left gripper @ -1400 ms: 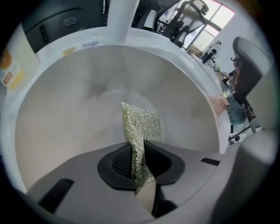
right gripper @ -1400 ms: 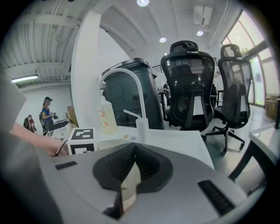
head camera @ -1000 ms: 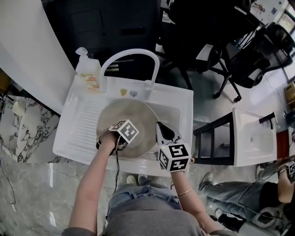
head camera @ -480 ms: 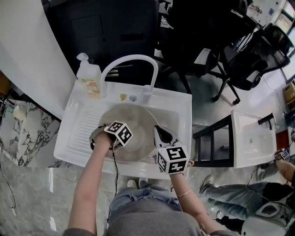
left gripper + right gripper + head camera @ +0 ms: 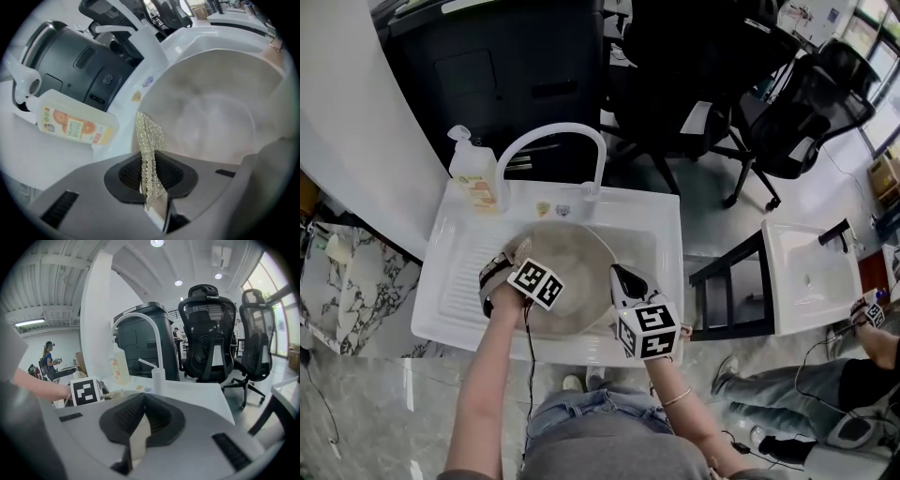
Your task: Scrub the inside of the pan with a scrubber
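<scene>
The pan (image 5: 577, 267) lies mouth-up in the sink (image 5: 667, 234), with bare basin to its right. The scrubber (image 5: 149, 140), pinched in the left gripper (image 5: 151, 187), points lengthwise over its left rim. The right gripper (image 5: 138, 439) seems clamped on its near rim.

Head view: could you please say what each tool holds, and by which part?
Left tool: mesh scrubber, by its lower end. Right tool: pan, by its rim.
</scene>
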The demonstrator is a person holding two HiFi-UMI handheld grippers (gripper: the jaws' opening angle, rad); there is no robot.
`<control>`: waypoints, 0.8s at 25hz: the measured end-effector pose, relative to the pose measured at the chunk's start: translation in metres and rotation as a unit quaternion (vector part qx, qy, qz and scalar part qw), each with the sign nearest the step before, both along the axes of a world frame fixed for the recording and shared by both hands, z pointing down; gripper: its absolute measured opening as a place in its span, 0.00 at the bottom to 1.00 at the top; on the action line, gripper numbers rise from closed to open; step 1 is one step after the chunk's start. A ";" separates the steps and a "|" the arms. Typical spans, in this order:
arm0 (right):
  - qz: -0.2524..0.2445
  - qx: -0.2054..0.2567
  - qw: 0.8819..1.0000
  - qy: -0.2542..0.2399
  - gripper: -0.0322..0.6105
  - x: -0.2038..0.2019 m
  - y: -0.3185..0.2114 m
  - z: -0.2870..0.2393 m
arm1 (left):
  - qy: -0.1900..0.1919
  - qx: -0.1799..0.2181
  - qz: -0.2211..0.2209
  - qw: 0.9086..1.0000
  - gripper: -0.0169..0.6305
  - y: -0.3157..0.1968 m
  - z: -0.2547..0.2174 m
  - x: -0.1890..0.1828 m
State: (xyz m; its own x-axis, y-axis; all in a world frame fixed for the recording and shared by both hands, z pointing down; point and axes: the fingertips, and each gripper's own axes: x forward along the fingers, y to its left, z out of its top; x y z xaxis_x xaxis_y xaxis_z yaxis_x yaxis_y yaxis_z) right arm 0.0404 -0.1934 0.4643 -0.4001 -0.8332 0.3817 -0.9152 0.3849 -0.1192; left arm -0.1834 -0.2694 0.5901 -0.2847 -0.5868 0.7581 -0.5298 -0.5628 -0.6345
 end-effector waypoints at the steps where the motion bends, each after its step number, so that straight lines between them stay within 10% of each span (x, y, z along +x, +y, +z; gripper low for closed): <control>1: 0.001 -0.001 1.000 0.000 0.07 0.000 0.001 0.001 | 0.002 0.029 0.003 1.000 0.14 -0.004 -0.009 0.001; 11: 0.007 0.010 1.000 -0.010 0.07 -0.005 0.015 -0.007 | 0.107 0.240 0.053 0.963 0.14 -0.005 -0.097 0.029; 20: 0.015 0.048 0.998 -0.026 0.07 -0.013 0.034 -0.031 | 0.296 0.263 0.041 0.917 0.14 0.039 -0.126 0.052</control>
